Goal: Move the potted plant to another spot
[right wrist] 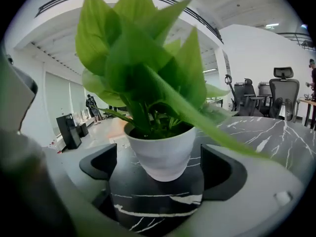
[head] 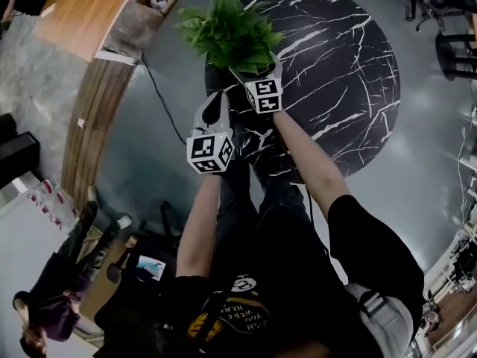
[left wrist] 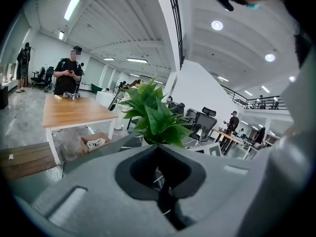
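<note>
Head view first: the potted plant (head: 231,32) sits near the upper-left edge of the round black bench (head: 350,88). The right claw (head: 253,67) is tucked in under the leaves, and the left claw (head: 218,99) sits just lower left of it, not touching the plant. In the left gripper view that claw is clenched on nothing, with the plant a bit beyond its tips. In the right gripper view the claw is released and spread wide. The white pot (right wrist: 162,149) stands upright on the bench between the dark pads (right wrist: 224,172), with a gap on both sides. If the grab is next, I'd centre the pot, close on the wall just under the rim, and keep it level. The pot looks smooth and tapers toward the base, so I reckon a low grip would slip. The leaves (right wrist: 143,68) are broad, floppy and glossy, and the bench is polished marble-look with white veins.
</note>
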A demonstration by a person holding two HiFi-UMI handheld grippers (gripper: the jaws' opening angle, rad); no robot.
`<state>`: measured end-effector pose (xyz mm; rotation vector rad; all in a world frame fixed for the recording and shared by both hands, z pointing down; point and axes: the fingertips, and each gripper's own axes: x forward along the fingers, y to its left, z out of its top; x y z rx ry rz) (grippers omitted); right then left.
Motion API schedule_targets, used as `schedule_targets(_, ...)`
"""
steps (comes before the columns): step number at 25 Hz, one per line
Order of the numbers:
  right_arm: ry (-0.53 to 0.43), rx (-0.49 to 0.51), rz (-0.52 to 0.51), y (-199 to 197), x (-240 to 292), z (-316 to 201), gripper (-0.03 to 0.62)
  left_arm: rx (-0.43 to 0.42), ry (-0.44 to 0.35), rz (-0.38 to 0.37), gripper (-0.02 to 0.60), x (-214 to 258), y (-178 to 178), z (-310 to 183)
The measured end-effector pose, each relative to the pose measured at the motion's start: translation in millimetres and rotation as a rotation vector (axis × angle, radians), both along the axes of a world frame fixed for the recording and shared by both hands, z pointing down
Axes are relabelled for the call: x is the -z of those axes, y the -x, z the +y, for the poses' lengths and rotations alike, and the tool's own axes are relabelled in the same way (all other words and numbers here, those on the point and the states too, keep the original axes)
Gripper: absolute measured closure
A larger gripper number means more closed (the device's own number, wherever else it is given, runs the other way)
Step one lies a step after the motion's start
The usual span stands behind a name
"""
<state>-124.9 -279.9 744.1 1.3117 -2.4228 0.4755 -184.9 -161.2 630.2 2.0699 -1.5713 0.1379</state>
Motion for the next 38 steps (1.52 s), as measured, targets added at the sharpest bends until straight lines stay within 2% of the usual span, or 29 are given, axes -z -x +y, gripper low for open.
schedule_targets(7, -0.036, -0.042, 0.007, 11, -10, -33, 0.085, -0.021, 0.037, -0.010, 0.578, -18, 1, 6)
schedule_targets(14, -0.061, -0.045, 0.001, 9, -8, -37, 0.089, -0.048, 0.036, -0.027, 0.578, -24, 0, 2)
schedule_targets(21, -0.077, -0.094, -0.006, -28, -6, -41, 0.089, -0.116, 0.038, -0.028, 0.578, -31, -20, -7)
schedule_targets(26, -0.074, -0.171, 0.003, -82, -5, -39, 0.089, -0.174, 0.048, -0.033, 0.578, -35, -44, -5)
schedule_targets(31, -0.064, -0.293, 0.018, -158, -5, -35, 0.089, -0.259, 0.036, -0.033, 0.578, -32, -78, -10)
schedule_targets(38, -0.058, -0.454, 0.033, -279, -2, -12, 0.089, -0.342, 0.061, -0.050, 0.578, -42, -125, -9)
